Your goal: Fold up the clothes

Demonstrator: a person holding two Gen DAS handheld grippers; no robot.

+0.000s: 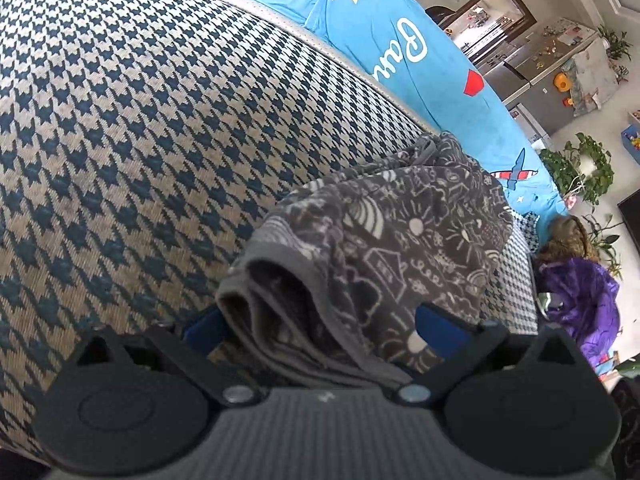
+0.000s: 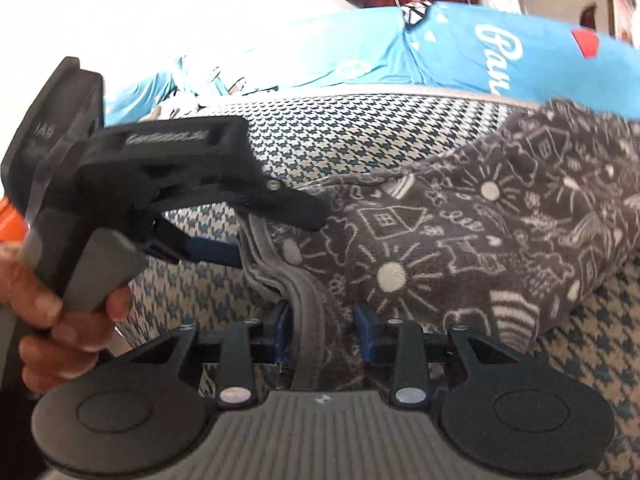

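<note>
A dark grey garment point(image 1: 400, 240) printed with white doodles lies folded in several layers on a houndstooth sofa cushion point(image 1: 140, 140). My left gripper point(image 1: 320, 324) has its blue fingers wide apart, one on each side of the thick layered edge, and grips it. In the right wrist view the same garment point(image 2: 440, 232) spreads to the right. My right gripper point(image 2: 323, 332) is shut on its grey hem. The left gripper point(image 2: 272, 232) clamps the edge just to the left, held by a hand point(image 2: 48, 320).
A bright blue cover with white lettering point(image 1: 400, 60) drapes the sofa back point(image 2: 440, 52). Potted plants point(image 1: 580, 168) and a purple bundle point(image 1: 580, 292) stand on the floor past the sofa's right end. Bare cushion point(image 2: 360, 132) lies behind the garment.
</note>
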